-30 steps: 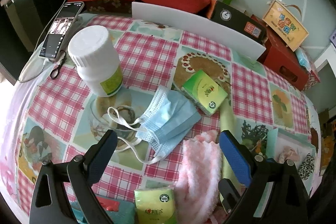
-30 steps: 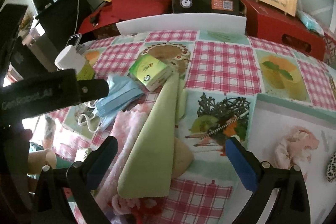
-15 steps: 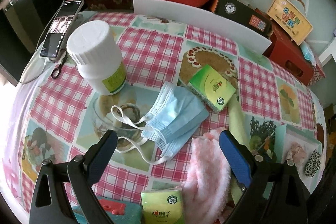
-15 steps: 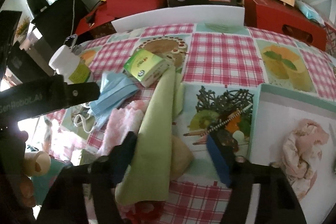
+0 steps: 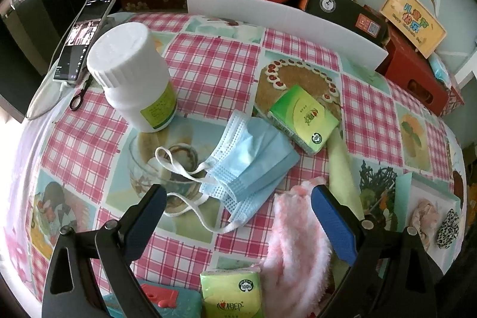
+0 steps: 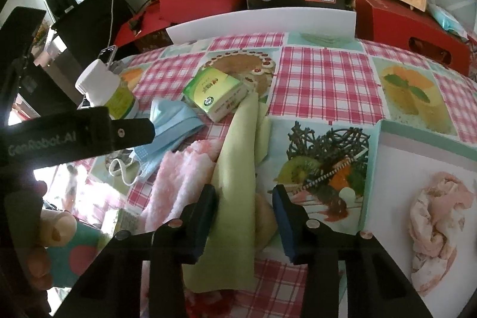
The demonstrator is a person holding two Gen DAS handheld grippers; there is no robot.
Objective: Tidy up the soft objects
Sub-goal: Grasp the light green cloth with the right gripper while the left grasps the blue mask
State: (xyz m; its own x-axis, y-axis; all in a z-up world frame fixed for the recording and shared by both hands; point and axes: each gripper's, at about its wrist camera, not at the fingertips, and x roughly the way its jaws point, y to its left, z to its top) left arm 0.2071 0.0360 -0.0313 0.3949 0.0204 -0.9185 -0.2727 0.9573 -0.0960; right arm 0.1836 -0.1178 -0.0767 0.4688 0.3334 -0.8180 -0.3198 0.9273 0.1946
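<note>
- While its jaws have just been closing, the right gripper point(image 6: 244, 204) straddles the green cloth point(image 6: 235, 169) low in the right wrist view; the left pad touches the cloth's edge, the right pad stands clear of it, so nothing is pinched.
- Pale yellow-green and smooth, the green cloth is folded into a long tapering strip that runs from the bottom centre up to a narrow tip beside the tissue box point(image 6: 216, 93).
- Under the cloth's right edge, between the fingers, a tan lump shows; what it is cannot be told.
- Just left of the cloth lies a fluffy pink towel point(image 6: 182, 178), touching it along its length.
- A blue face mask point(image 6: 170, 124) with white ear loops lies further left, its corner against the towel.
- At the right edge a crumpled pink fabric point(image 6: 435, 219) rests on a white tray point(image 6: 387, 157).
- In the left wrist view, the left gripper point(image 5: 237, 221) hangs with its fingers spread wide and nothing between the pads; the mask sits above the gap, the towel by the right finger.
- A white bottle point(image 5: 134, 73) stands upright at upper left on the checked tablecloth point(image 5: 214, 73).
- A tissue pack point(image 5: 232, 295) lies at the bottom centre of that view.
</note>
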